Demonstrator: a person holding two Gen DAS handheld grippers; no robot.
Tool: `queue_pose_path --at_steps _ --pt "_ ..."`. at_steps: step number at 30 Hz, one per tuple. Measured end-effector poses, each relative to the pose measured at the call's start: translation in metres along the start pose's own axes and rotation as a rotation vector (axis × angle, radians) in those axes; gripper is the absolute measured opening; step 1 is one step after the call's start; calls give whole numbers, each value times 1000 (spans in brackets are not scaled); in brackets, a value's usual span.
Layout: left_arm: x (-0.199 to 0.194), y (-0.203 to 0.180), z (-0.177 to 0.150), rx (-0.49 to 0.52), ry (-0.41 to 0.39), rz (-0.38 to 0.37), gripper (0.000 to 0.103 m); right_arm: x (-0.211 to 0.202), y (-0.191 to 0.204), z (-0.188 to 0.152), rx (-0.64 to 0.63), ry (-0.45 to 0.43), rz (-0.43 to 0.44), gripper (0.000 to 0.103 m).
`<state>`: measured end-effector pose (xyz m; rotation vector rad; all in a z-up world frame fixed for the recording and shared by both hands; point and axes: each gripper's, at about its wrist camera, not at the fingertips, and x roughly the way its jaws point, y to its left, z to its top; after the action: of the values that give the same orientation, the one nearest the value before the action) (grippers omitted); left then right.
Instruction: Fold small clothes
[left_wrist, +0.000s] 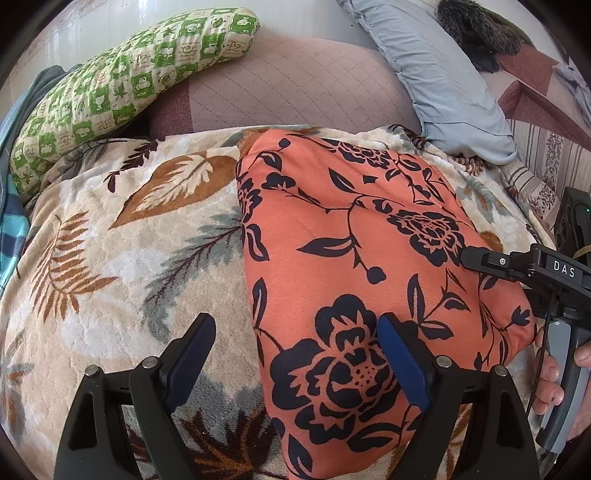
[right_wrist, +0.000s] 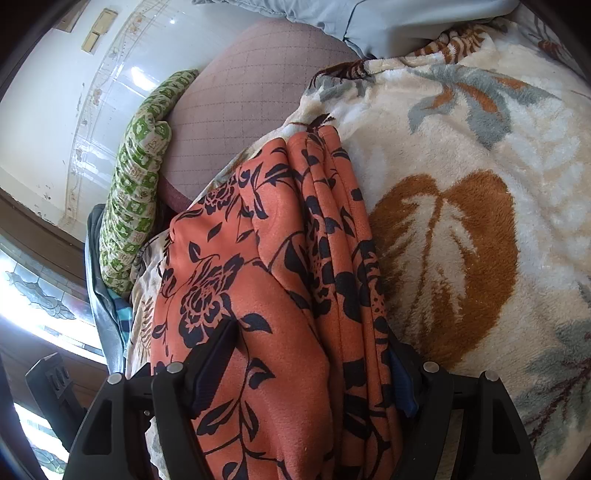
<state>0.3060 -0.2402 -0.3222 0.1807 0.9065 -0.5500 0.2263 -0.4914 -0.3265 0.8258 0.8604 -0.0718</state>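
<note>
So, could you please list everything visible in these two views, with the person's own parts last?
folded garment: one, orange with black flowers, on the blanket.
blanket: one, cream with brown and grey leaves, under the garment.
green pillow: one, green and cream checks, far left.
quilted cover: one, mauve, behind the blanket.
grey pillow: one, pale blue-grey, far right.
left hand-held gripper: black with blue pads, open, one finger over the garment.
right hand-held gripper: black, open, straddling the garment's layered edge.
hand: one, holding the right handle.
</note>
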Motion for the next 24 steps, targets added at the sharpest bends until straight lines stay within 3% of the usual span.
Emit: queue_pose_path --at_steps 12,16,22,24 --pt "5 2 -2 -20 15 -58 89 4 3 0 -11 8 5 77" --pt "5 1 -2 -15 11 -93 89 5 14 -5 -64 -11 -48 75" --pt "5 -3 -2 -4 -5 -126 74 6 26 -9 -131 -33 -114 58" --pt "4 0 -1 -9 -11 -128 62 5 31 -9 -154 -45 -126 51"
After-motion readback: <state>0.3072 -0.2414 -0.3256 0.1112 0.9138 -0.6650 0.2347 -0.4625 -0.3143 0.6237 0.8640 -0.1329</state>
